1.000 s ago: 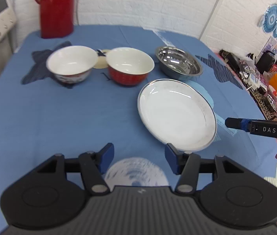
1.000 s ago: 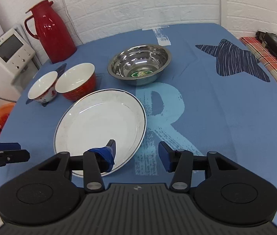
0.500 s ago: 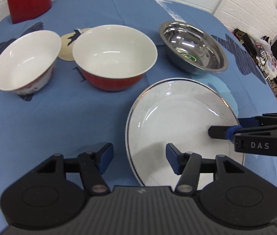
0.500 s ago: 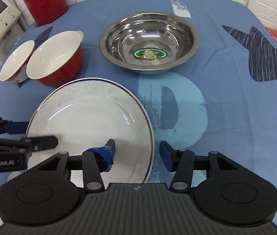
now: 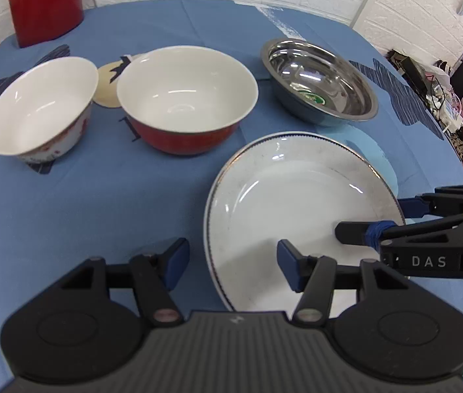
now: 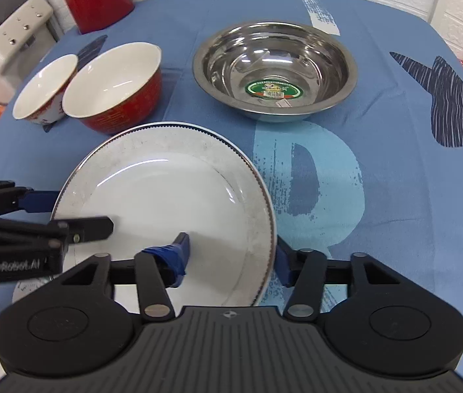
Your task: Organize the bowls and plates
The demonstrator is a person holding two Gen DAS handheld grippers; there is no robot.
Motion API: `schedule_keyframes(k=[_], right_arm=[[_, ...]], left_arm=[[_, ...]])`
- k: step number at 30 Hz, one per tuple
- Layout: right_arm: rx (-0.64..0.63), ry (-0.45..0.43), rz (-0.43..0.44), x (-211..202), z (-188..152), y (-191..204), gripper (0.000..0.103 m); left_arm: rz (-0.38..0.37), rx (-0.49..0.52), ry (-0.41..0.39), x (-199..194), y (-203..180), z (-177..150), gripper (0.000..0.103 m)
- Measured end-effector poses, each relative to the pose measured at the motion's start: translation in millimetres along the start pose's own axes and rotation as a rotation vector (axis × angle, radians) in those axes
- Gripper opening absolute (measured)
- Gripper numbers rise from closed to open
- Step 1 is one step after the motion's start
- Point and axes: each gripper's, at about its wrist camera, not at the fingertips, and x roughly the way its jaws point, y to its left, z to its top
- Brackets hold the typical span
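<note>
Left view: white plate (image 5: pixel 297 203) flat on the blue table (image 5: pixel 84 203), just in front of the red bowl (image 5: pixel 185 98) and steel bowl (image 5: pixel 320 78). Left claw (image 5: pixel 231 262) wide open, straddling the plate's near-left rim, gripping nothing.

Right view: right claw (image 6: pixel 231 258) wide open too, straddling the plate's (image 6: pixel 166 196) right rim. Looks like getting ready to grab. Next: squeeze shut on the rim, then lift level.

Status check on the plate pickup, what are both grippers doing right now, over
Left gripper open, straddling near-left rim of round white plate. Right gripper open, straddling its right rim. Plate flat on blue tablecloth. Nothing blocking.
</note>
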Motion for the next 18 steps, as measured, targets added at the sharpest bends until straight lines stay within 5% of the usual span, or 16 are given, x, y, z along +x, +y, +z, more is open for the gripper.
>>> schedule_keyframes(k=[1,2,7,18], right_arm=[[0.019,-0.004,0.007,-2,-2,-3,0.020],[0.035,-0.011,0.008,-3,-4,-4,0.018],[0.105,-0.020,0.047,-10,-16,-4,0.017],[0.188,-0.055,0.130,-42,-31,13,0.025]], left_arm=[[0.011,-0.001,-0.004,-1,-1,-1,0.029],[0.027,-0.019,-0.006,-2,-1,-2,0.027],[-0.006,-0.108,0.022,-6,10,-1,0.027],[0.015,-0.099,0.021,-43,10,-14,0.027]])
